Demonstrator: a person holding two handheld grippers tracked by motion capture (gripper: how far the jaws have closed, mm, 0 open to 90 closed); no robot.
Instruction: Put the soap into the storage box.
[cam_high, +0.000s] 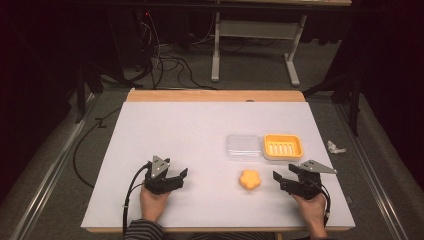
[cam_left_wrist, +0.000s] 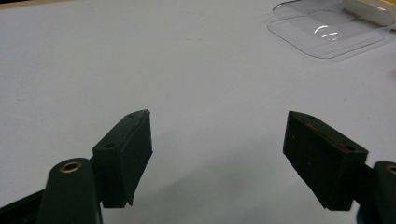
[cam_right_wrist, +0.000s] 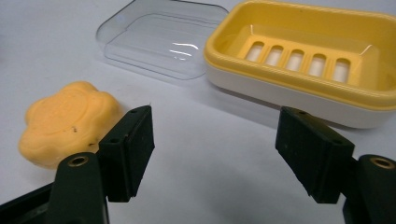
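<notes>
- Two hands rest at the near edge of the white table (cam_high: 165, 125), each holding one black gripper; striped sleeves show at the bottom of the high view.
- The left gripper (cam_high: 178, 176) lies low over bare tabletop, jaws spread wide with nothing between them.
- The right gripper (cam_high: 283, 177) points toward the middle of the table, jaws spread apart and holding nothing.
- One flower-shaped orange soap (cam_high: 250, 179) lies flat on the table between the two grippers, just beside the right one, outside its left jaw and not touching it.
- Farther back sits one yellow soap dish (cam_high: 283, 146), open and upright, showing five drain slots.
- One clear lid (cam_high: 243, 146) lies just beside the dish, on its left.
</notes>
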